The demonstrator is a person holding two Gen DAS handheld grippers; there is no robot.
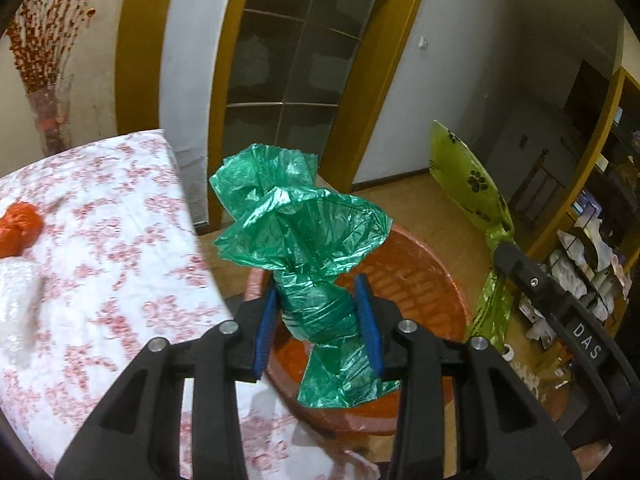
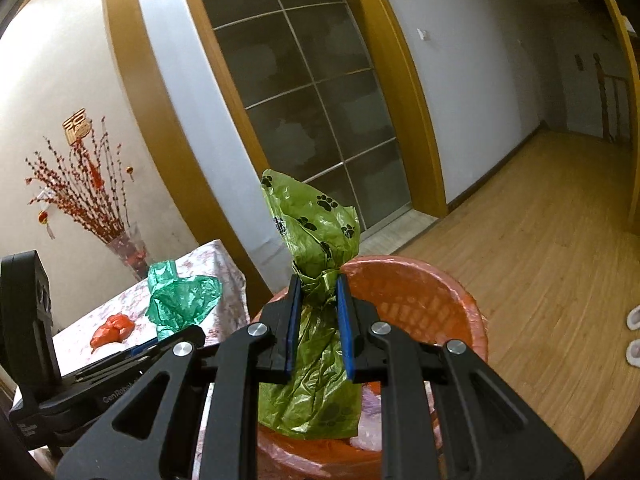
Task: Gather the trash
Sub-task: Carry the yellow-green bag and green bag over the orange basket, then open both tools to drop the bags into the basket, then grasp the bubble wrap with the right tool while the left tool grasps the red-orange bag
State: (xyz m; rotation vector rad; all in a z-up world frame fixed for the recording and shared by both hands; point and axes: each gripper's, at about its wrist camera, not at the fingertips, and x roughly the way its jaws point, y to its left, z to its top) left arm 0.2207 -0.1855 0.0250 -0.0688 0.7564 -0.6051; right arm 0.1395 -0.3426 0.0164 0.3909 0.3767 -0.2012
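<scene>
My left gripper (image 1: 318, 312) is shut on a crumpled green plastic bag (image 1: 304, 236) and holds it over the orange trash bin (image 1: 424, 276) beside the table. My right gripper (image 2: 318, 320) is shut on a lime green paw-print bag (image 2: 316, 232) and holds it above the same orange bin (image 2: 424, 292). The right gripper and its lime bag also show in the left wrist view (image 1: 476, 184). The left gripper's green bag shows in the right wrist view (image 2: 180, 296). A crumpled orange bag (image 1: 18, 228) lies on the floral tablecloth (image 1: 120, 240); it also shows in the right wrist view (image 2: 114, 330).
A clear plastic wrap (image 1: 16, 304) lies at the table's left edge. A vase of red branches (image 2: 124, 248) stands behind the table. A glass door (image 2: 312, 100) is behind the bin. Cluttered shelves (image 1: 592, 248) stand at right. Slippers (image 2: 634, 336) lie on the wood floor.
</scene>
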